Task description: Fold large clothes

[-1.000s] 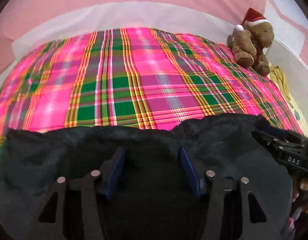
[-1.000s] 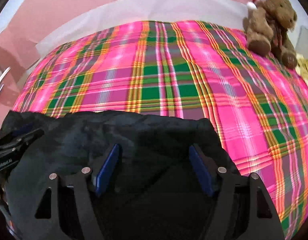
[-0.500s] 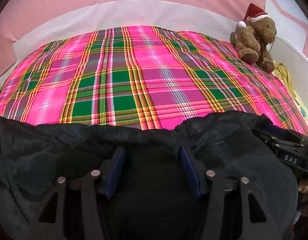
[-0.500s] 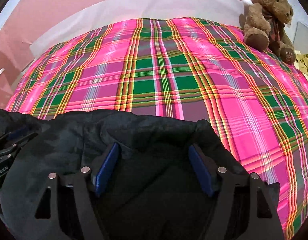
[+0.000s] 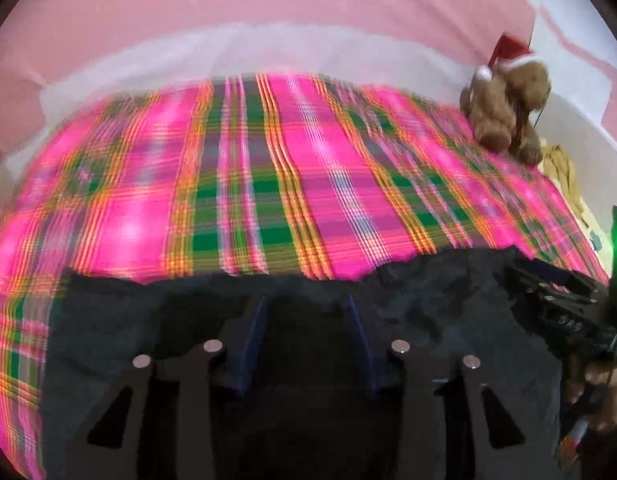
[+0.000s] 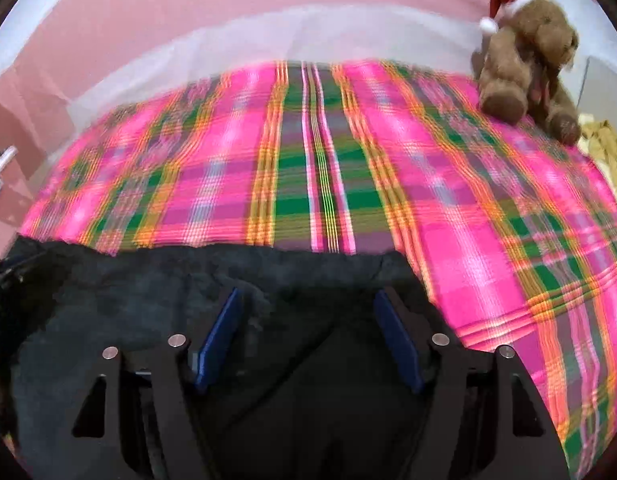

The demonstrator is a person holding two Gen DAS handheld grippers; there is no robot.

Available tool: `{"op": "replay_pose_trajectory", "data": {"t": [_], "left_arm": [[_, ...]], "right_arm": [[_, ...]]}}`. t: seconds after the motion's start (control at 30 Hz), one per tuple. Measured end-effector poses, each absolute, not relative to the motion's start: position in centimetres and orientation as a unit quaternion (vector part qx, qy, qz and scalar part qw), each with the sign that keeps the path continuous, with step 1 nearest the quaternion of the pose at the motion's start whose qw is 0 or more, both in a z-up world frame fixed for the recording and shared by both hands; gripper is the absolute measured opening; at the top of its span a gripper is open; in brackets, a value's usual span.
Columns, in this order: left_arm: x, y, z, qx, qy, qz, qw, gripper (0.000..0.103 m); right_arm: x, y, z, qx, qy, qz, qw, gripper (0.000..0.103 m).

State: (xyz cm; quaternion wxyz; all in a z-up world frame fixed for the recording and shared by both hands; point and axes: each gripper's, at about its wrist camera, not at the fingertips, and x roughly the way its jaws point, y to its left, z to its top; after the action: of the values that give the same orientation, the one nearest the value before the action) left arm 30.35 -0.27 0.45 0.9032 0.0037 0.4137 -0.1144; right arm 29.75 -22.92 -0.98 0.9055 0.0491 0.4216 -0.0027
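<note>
Left wrist, garment (image 5: 448, 320) seemingly shifted, blurred

"DAS" — blurry, right gripper (image 5: 564, 312)

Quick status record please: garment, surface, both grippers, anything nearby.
garment: dark fleecy garment, bunched at near edge
surface: pink-and-green plaid bedspread
left hand-held gripper: jaws apart, dark cloth between the fingers; grip unclear
right hand-held gripper: same
nearby: brown teddy bear in red Santa hat, far right corner
image: motion-blurred
</note>
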Motion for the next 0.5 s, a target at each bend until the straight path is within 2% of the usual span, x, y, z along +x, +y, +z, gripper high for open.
{"op": "replay_pose_trajectory", "data": {"t": [0.13, 0.3, 0.5], "left_arm": [[30.7, 4.8, 1.2, 0.02, 0.404, -0.072, 0.912, 0.043], [32.7, 9.2, -3.9, -0.022, 0.451, -0.035, 0.892, 0.044], [33.0, 8.2, -6.3, -0.026, 0.434, -0.025, 0.9, 0.044]], "right_arm": [[29.0, -19.9, 1.6, 0.038, 0.409, 0.032, 0.911, 0.069], [31.9, -17.2, -3.3, 0.021, 0.463, 0.045, 0.885, 0.069], [32.7, -18.0, -5.9, 0.031, 0.46, 0.041, 0.886, 0.069]]}}
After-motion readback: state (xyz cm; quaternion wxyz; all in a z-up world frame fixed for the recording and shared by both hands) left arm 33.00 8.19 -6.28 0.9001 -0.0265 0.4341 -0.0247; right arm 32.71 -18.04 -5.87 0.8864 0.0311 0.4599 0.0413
